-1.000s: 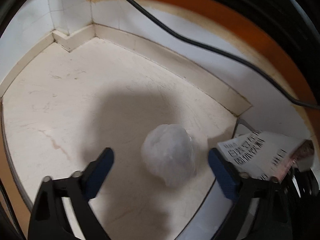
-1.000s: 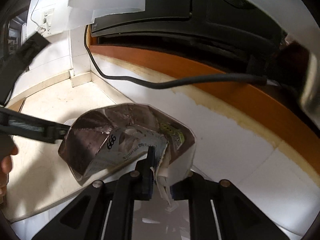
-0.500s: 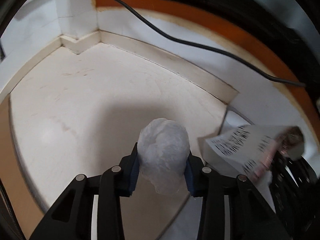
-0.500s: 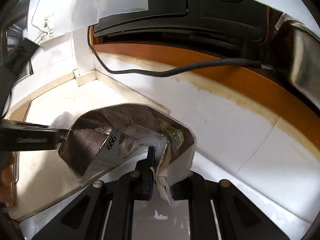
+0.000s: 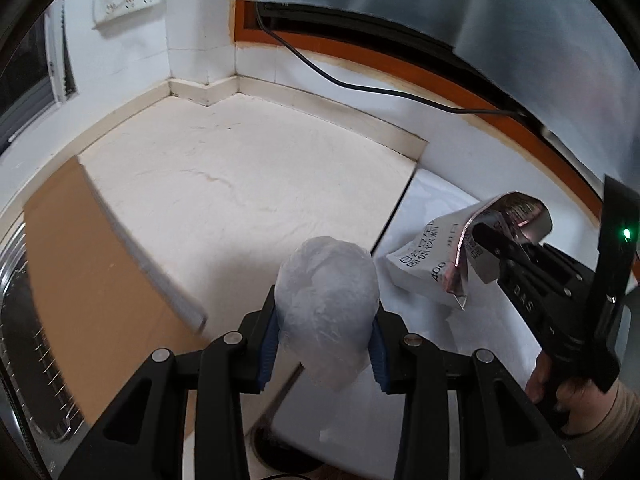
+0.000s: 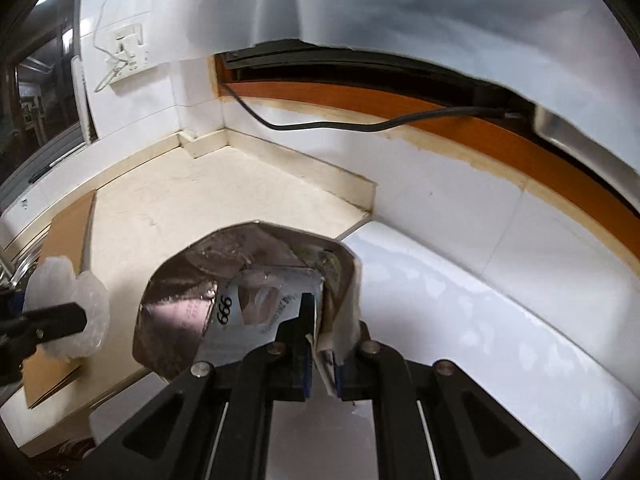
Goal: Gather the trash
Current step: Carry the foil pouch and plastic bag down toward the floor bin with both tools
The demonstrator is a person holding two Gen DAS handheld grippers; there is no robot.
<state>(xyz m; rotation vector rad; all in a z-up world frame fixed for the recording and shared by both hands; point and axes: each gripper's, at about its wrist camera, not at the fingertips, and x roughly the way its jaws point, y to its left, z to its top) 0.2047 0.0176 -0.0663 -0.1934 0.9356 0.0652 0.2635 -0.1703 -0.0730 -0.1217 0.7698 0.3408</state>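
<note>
A crumpled ball of clear plastic (image 5: 328,300) sits between the blue pads of my left gripper (image 5: 324,320), which is shut on it and holds it above the cream counter (image 5: 240,184). In the right wrist view the same ball (image 6: 60,280) shows at the far left with one left finger (image 6: 52,316) across it. My right gripper (image 6: 320,320) pinches the torn wall of an opened, foil-lined drink carton (image 6: 180,312), and its jaws are closing tighter on it. From the left wrist view the carton (image 5: 432,264) hangs to the right, off the right gripper (image 5: 492,240).
A brown board (image 5: 80,260) lies on the counter's left part, with a wire rack (image 5: 24,340) beyond it. A black cable (image 5: 360,84) runs along the orange wall trim. A white surface (image 6: 480,320) adjoins the counter on the right. A hand (image 5: 560,392) grips the right tool.
My left gripper closed on the plastic ball, lifted it off the counter and drew back. The right gripper drew back with the carton still in it.
</note>
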